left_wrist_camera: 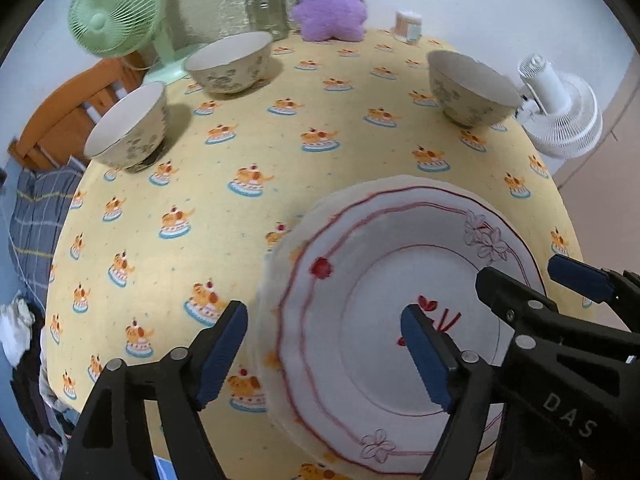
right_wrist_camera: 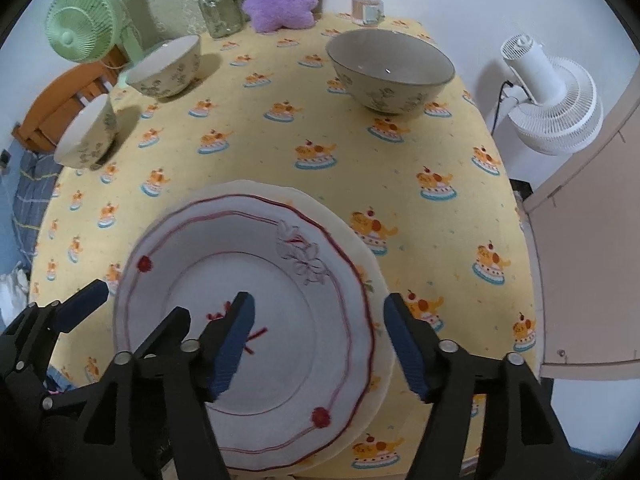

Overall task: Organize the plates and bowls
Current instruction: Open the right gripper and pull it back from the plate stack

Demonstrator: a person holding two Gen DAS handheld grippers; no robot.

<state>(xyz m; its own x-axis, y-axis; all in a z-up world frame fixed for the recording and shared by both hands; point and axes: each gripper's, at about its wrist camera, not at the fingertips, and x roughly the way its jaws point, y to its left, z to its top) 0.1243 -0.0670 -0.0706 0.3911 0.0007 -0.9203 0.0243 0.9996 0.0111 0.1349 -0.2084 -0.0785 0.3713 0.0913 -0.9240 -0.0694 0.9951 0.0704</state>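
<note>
A white plate with red lines and flower drawings lies on top of another plate, whose pale rim shows under it, at the table's near edge. My left gripper is open, its fingers astride the plate's left rim. My right gripper is open, astride the plate's right rim. Each gripper shows in the other's view, the right one and the left one. Three floral bowls stand on the table: left, far left, far right.
The yellow patterned tablecloth covers the table. At the back stand a green fan, a glass jar, a purple plush and a small cup. A white fan and a cabinet stand right of the table.
</note>
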